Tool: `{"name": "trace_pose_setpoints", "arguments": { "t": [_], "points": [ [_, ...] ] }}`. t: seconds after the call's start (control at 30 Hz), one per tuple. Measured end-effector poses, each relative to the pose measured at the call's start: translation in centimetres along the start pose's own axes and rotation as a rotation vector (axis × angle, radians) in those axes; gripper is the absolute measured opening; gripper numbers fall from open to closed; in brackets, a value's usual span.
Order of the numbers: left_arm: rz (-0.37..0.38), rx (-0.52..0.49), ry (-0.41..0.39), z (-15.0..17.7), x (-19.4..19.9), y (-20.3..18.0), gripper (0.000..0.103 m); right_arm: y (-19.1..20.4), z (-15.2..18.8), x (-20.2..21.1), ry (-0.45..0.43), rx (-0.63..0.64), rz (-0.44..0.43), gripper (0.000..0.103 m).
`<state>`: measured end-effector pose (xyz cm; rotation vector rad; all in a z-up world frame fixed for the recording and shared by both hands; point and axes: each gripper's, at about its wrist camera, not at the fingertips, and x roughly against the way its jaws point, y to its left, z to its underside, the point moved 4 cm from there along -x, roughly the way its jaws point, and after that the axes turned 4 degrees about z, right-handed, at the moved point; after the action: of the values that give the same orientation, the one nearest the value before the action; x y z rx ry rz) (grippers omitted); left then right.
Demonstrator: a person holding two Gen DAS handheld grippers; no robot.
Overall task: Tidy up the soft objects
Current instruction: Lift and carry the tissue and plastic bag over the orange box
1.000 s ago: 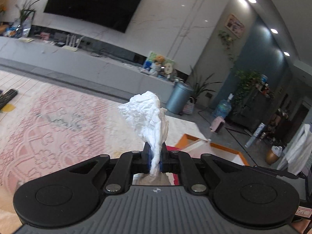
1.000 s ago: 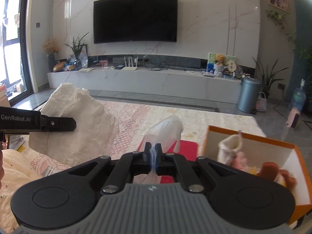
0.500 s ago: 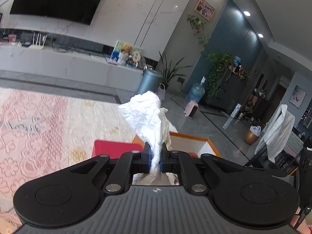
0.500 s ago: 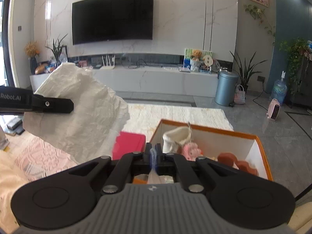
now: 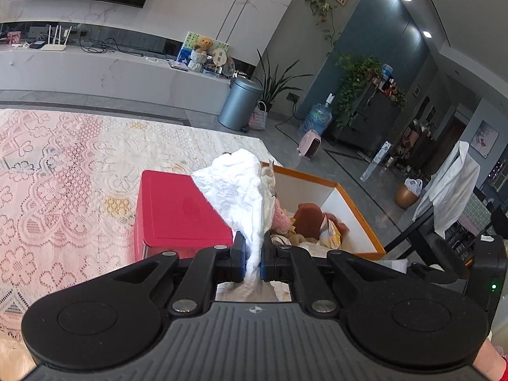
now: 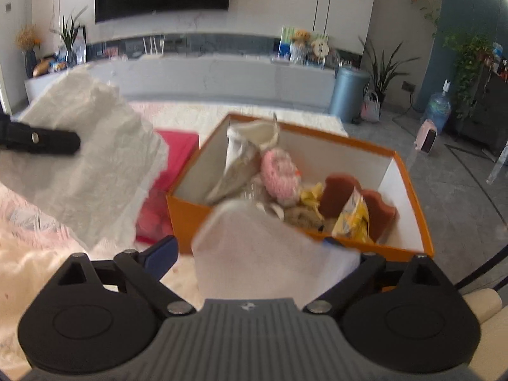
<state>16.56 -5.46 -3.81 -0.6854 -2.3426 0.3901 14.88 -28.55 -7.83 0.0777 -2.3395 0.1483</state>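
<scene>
Crumpled white tissue (image 5: 241,190) upright, pinched in left hand-held gripper (image 5: 252,258), right hand-held gripper (image 6: 250,247) just spread wide

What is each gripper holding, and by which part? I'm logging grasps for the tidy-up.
The left gripper pinches a crumpled white tissue by its lower end. The right gripper has just opened; a white bag lies loose between its jaws, above the orange box.

The right tongs (image 6: 250,247) have just been opening, a blurred white bag (image 6: 270,254) loose between their spread fingers, before the orange box (image 6: 190,219) of soft toys. At left, the left tongs (image 6: 68,141) pinch crumpled white paper (image 6: 92,165).
</scene>
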Motion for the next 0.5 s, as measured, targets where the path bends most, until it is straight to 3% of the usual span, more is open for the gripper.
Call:
{"name": "trace_pose_setpoints", "arguments": {
  "t": [0.03, 0.1, 0.17, 0.27, 0.5],
  "points": [
    [-0.001, -0.003, 0.006, 0.1, -0.1, -0.1, 0.009, -0.1, 0.3, -0.1, 0.016, -0.007, -0.015, 0.089],
    [0.0, -0.007, 0.015, 0.2, -0.2, -0.3, 0.009, -0.1, 0.7, -0.1, 0.039, 0.004, -0.03, 0.058],
    [0.001, -0.014, 0.019, 0.3, -0.4, -0.6, 0.009, 0.0, 0.7, 0.3, 0.04, 0.024, -0.02, 0.041],
    [0.002, -0.033, 0.02, 0.1, -0.4, -1.1, 0.009, 0.0, 0.3, 1.2, 0.027, 0.03, -0.039, 0.001],
    [0.045, -0.095, -0.024, -2.8, -0.7, -3.6, 0.009, -1.6, -2.5, 3.6, -0.064, 0.024, -0.072, 0.0]
  ]
}}
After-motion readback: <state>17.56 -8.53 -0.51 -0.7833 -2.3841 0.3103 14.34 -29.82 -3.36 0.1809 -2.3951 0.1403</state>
